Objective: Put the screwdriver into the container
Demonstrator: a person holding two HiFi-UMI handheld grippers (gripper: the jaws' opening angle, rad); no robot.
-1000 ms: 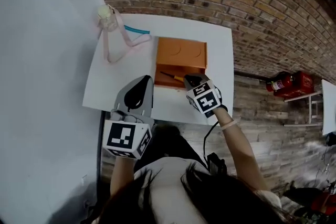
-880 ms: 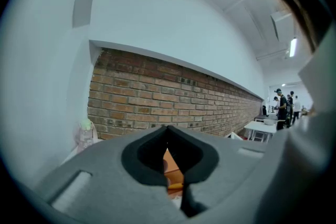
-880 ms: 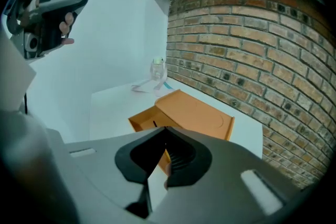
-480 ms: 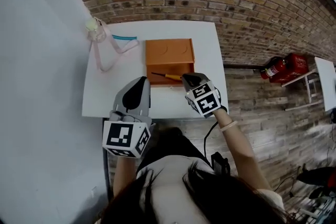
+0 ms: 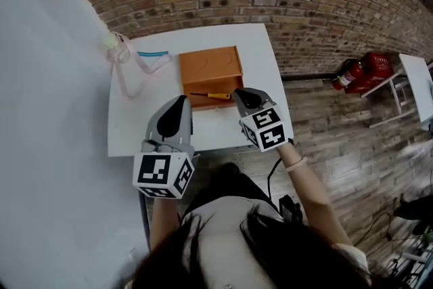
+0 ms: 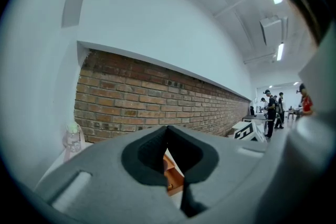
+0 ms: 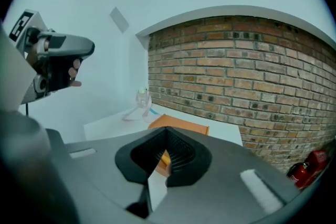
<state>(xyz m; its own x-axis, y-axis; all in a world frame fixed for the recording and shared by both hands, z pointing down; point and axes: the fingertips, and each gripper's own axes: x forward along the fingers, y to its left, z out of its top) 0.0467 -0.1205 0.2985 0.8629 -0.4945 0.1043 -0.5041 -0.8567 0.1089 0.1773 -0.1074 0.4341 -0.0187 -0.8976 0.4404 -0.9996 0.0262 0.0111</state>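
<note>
Head view | one screwdriver [image 5: 211, 96] in one container [image 5: 210, 64] | left gripper [image 5: 180, 101] closed, empty | right gripper [image 5: 241, 94] closed, empty

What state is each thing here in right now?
Container: open.
Screwdriver: lying inside the container.
Left gripper: jaws shut, empty.
Right gripper: jaws shut, empty, beside the container.
Bottle: upright.
</note>
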